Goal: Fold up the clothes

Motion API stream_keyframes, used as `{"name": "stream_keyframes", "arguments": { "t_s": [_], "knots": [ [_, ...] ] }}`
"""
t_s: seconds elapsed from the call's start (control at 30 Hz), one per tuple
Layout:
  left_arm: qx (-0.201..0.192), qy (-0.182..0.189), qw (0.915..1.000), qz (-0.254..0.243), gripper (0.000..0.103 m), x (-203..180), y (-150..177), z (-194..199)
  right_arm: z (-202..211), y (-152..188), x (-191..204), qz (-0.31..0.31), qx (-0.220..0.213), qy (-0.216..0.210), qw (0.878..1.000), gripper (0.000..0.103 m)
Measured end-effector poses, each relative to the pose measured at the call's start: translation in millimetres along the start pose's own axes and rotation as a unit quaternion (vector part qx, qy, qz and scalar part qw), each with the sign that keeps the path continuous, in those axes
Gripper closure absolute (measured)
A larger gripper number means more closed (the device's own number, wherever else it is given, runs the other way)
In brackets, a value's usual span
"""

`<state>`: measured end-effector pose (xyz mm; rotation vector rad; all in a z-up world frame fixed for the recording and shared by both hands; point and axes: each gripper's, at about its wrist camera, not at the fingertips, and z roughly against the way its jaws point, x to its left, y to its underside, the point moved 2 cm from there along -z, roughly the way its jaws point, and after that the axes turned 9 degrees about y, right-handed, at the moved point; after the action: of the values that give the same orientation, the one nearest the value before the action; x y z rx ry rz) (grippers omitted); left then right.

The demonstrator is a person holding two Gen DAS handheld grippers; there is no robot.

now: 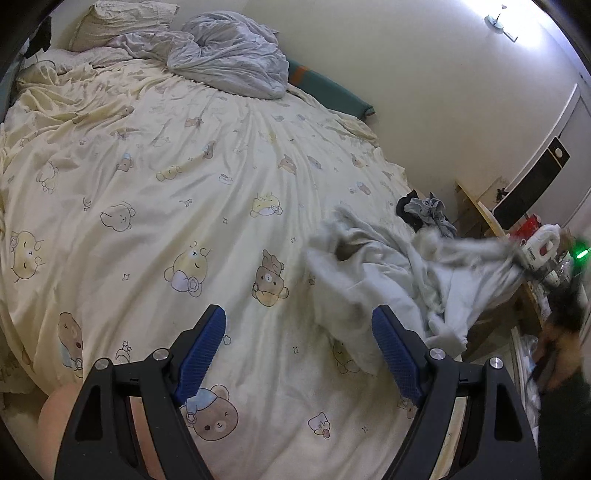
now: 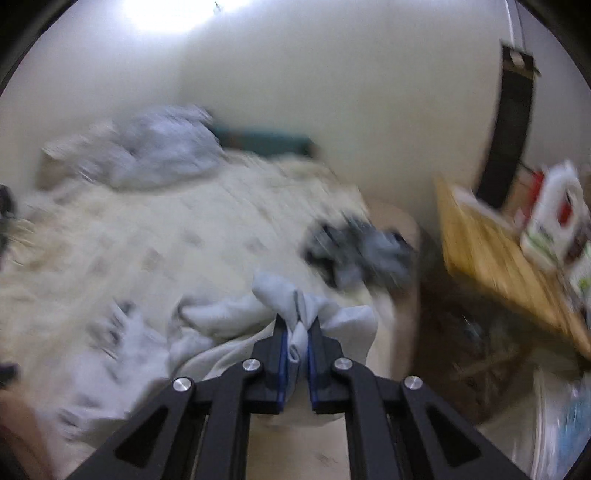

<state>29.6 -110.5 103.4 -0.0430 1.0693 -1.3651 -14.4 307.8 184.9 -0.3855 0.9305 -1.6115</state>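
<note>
A pale grey-white garment (image 1: 399,273) lies crumpled at the right side of the bed, one part stretched off to the right. In the right wrist view my right gripper (image 2: 297,325) is shut on a bunched fold of this pale garment (image 2: 295,306), which hangs from the blue pads and trails down to the left; the view is blurred by motion. My left gripper (image 1: 299,325) stands open over the cream bear-print sheet (image 1: 177,177), its blue fingers (image 1: 201,354) wide apart with nothing between them, just left of the garment.
A dark grey pile of clothes (image 1: 424,212) sits at the bed's right edge. A rumpled lilac duvet (image 1: 229,55) and a pillow (image 1: 118,22) lie at the head. A wooden table (image 2: 509,266) with a white bottle (image 1: 543,247) stands to the right of the bed.
</note>
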Motion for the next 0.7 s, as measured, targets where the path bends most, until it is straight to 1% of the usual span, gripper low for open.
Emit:
{"name": "stream_keyframes", "arguments": {
  "t_s": [0.07,0.13,0.2,0.27,0.37,0.5,0.53,0.6,0.63,0.67,0.7],
  "knots": [
    [0.005,-0.001,1.0000,-0.003,0.018,0,0,-3,-39,28,-1,-0.004,0.067,-0.005,0.998,0.094],
    [0.011,-0.003,0.9999,-0.006,0.018,-2,1,-6,-66,54,-1,-0.014,0.116,-0.017,0.993,0.094],
    [0.019,-0.004,0.9998,-0.010,0.018,-4,3,-9,-86,75,4,-0.009,0.147,-0.017,0.989,0.094],
    [0.027,-0.006,0.9995,-0.017,0.018,-7,5,-12,-97,91,8,-0.010,0.168,-0.028,0.985,0.094],
    [0.033,-0.011,0.9989,-0.032,0.018,-12,9,-14,-97,103,10,-0.015,0.169,-0.050,0.984,0.090],
    [0.041,-0.020,0.9980,-0.044,0.018,-17,12,-19,-91,108,9,-0.018,0.161,-0.068,0.984,0.090],
    [0.043,-0.021,0.9978,-0.045,0.018,-18,13,-20,-86,108,8,-0.017,0.157,-0.072,0.985,0.088],
    [0.048,-0.025,0.9974,-0.048,0.018,-18,14,-23,-76,108,7,-0.013,0.150,-0.086,0.985,0.082],
    [0.050,-0.027,0.9972,-0.050,0.018,-19,14,-24,-70,108,8,-0.008,0.144,-0.092,0.985,0.075],
    [0.052,-0.029,0.9968,-0.054,0.018,-20,15,-25,-62,106,9,-0.001,0.134,-0.096,0.986,0.065],
    [0.056,-0.031,0.9963,-0.058,0.018,-21,16,-27,-54,105,9,0.006,0.124,-0.098,0.987,0.058]
  ]
}}
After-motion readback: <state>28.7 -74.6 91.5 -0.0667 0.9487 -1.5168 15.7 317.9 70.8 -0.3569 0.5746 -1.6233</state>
